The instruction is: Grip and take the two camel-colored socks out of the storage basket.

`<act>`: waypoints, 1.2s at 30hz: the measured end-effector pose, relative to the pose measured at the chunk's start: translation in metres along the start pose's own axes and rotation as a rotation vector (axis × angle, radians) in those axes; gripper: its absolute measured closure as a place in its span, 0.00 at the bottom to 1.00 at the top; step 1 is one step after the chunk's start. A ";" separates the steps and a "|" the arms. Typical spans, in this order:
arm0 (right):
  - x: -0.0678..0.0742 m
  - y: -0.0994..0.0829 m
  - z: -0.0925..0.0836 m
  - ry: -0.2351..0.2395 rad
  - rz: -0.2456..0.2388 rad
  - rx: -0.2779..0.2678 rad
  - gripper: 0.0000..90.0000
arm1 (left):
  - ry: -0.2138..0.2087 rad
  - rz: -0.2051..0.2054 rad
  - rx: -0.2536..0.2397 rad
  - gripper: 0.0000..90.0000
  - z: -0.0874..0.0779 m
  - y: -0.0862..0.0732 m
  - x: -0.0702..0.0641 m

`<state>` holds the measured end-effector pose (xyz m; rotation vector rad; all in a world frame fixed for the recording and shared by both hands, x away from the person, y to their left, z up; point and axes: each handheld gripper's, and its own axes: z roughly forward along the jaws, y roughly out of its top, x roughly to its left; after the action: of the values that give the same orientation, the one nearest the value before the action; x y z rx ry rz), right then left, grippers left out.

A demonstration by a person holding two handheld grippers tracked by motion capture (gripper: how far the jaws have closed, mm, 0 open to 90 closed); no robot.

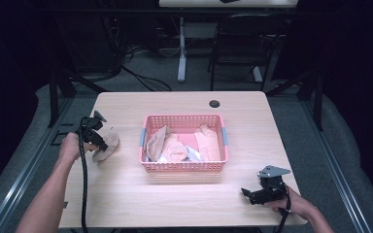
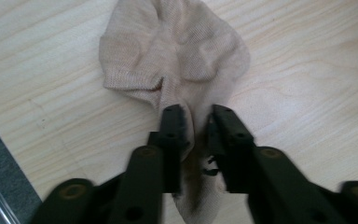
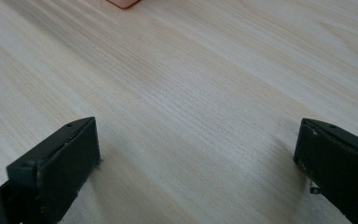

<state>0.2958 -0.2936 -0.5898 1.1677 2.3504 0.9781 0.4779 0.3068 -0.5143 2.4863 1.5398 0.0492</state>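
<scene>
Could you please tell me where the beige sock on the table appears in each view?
High view: sock at left of the basket, under the left tongs.
Left gripper view: sock at centre, pinched between the jaws.
Right gripper view: not in it.
Shared landmark: the wooden table.

A lab or office: dark curtains, floor cables (image 1: 141, 73), a black chair (image 1: 240, 41), and a desk (image 1: 126, 184).

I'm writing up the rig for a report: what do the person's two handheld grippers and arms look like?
Both are black handheld tools with two flat, blocky black jaws. The left gripper trails a thick black cable down along the forearm. The right gripper carries a grey three-cornered plate on top and has its own black cable at the wrist. The jaw arms show round pivot bolts. Both forearms are bare, with no sleeves showing.
</scene>
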 end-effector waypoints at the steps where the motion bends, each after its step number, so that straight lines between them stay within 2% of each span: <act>1: 0.000 0.000 0.000 0.000 0.001 0.000 0.00 | 0.013 -0.006 -0.016 0.64 -0.004 -0.001 0.000; 2: 0.000 0.000 0.000 0.000 0.001 0.000 0.00 | 0.019 -0.005 -0.026 0.54 -0.005 -0.001 0.000; 4: 0.000 0.000 0.000 0.000 0.000 0.000 0.00 | -0.002 0.014 -0.093 0.36 -0.016 -0.004 0.000; 6: 0.000 0.000 0.000 0.000 0.001 0.000 0.00 | 0.000 0.019 -0.125 0.23 -0.021 -0.005 -0.002; 7: 0.000 0.000 0.000 0.000 0.001 -0.001 0.00 | -0.017 0.021 -0.156 0.17 -0.026 -0.007 -0.003; 8: 0.000 0.000 0.000 0.000 0.001 0.000 0.00 | -0.019 0.025 -0.166 0.14 -0.029 -0.007 -0.004; 11: 0.000 0.000 0.000 0.000 0.001 0.000 0.00 | -0.012 0.045 -0.264 0.01 -0.044 -0.007 -0.012; 15: 0.000 0.000 0.000 0.000 0.001 0.000 0.00 | -0.028 0.071 -0.341 0.00 -0.055 -0.007 -0.022; 17: 0.000 0.000 0.000 0.000 0.001 0.000 0.00 | -0.013 0.091 -0.381 0.00 -0.059 -0.006 -0.028; 24: 0.000 0.000 0.000 0.000 0.000 0.000 0.00 | -0.026 0.130 -0.496 0.00 -0.064 -0.002 -0.043; 26: 0.000 0.000 0.000 0.000 0.001 -0.001 0.00 | -0.049 0.126 -0.510 0.00 -0.064 0.000 -0.046; 32: 0.000 0.000 0.000 0.000 0.001 0.000 0.00 | -0.056 0.149 -0.551 0.00 -0.067 0.007 -0.060; 36: 0.000 0.000 0.000 0.000 0.000 0.000 0.00 | -0.069 0.184 -0.553 0.00 -0.069 0.015 -0.071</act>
<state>0.2958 -0.2935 -0.5898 1.1681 2.3501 0.9783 0.4490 0.2489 -0.4384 2.1434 1.0781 0.3622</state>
